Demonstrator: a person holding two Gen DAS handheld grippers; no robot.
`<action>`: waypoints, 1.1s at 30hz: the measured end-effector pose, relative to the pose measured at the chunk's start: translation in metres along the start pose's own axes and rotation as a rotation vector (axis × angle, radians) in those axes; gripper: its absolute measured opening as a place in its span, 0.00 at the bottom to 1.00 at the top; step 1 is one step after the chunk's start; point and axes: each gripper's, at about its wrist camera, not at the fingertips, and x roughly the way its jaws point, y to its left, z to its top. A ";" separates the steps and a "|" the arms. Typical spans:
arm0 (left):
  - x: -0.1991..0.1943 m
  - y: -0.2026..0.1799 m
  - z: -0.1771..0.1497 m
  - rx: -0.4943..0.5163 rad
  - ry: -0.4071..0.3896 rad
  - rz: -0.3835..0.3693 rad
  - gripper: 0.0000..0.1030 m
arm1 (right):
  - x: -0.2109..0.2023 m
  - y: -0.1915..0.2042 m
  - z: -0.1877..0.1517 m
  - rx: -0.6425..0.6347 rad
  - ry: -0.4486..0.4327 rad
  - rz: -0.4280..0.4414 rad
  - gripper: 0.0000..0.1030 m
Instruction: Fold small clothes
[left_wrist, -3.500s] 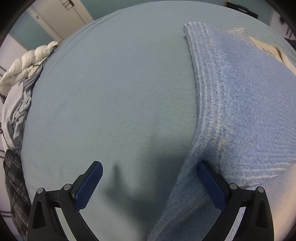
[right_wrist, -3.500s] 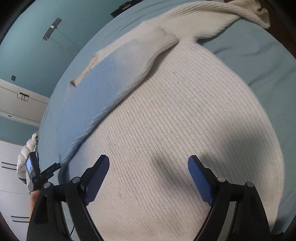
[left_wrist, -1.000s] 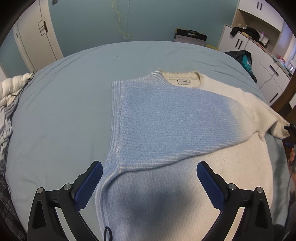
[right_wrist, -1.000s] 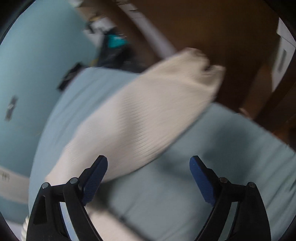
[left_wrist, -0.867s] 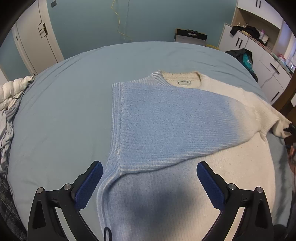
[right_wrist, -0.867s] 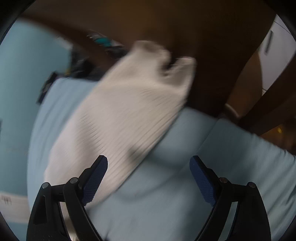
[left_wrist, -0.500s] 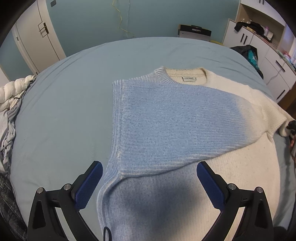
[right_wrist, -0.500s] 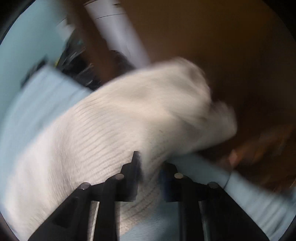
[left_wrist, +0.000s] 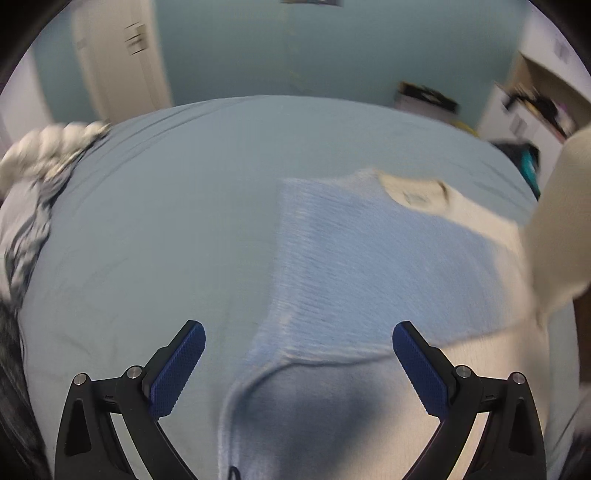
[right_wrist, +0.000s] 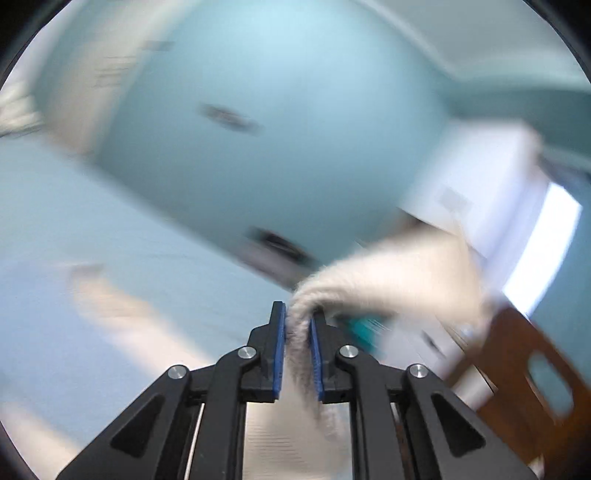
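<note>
The sweater (left_wrist: 369, 266) lies spread on the bed (left_wrist: 166, 240), filling the centre and right of the left wrist view. Its body is cream, its collar (left_wrist: 413, 192) sits in the upper right of the frame, and one sleeve, tinted pale blue, is folded across the chest so that its straight edge runs down the middle of the picture. The other sleeve (left_wrist: 557, 229) is lifted off the bed at the right edge of that view and hangs as a broad cream band in front of the room behind.

In the right wrist view that same sleeve (right_wrist: 388, 273) arches up from the lower centre toward the right. The right gripper (right_wrist: 297, 332) is clamped on it: knit cloth fills the narrow gap between the blue pads (right_wrist: 279, 347), and the jaws, which had just pinched almost together, have eased slightly apart around the thick fabric. This view is heavily smeared, so beyond the sleeve only a teal wall and what may be a brown wooden chair (right_wrist: 532, 373) in the lower right can be made out.

The left gripper (left_wrist: 297, 365) hovers over the lower part of the sweater with its jaws wide apart and nothing between them.

A crumpled white quilt (left_wrist: 40, 155) sits at the upper left edge of the bed, with a pale door (left_wrist: 118, 59) above it.
</note>
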 end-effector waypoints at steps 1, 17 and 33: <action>-0.002 0.011 0.001 -0.042 -0.015 0.017 1.00 | -0.008 0.032 0.009 -0.054 0.017 0.090 0.59; 0.023 0.019 -0.011 -0.116 0.066 -0.026 1.00 | -0.012 0.033 -0.091 0.480 0.486 0.223 0.90; 0.168 -0.109 0.065 0.135 0.233 0.002 0.98 | 0.122 -0.023 -0.227 0.991 0.869 0.212 0.90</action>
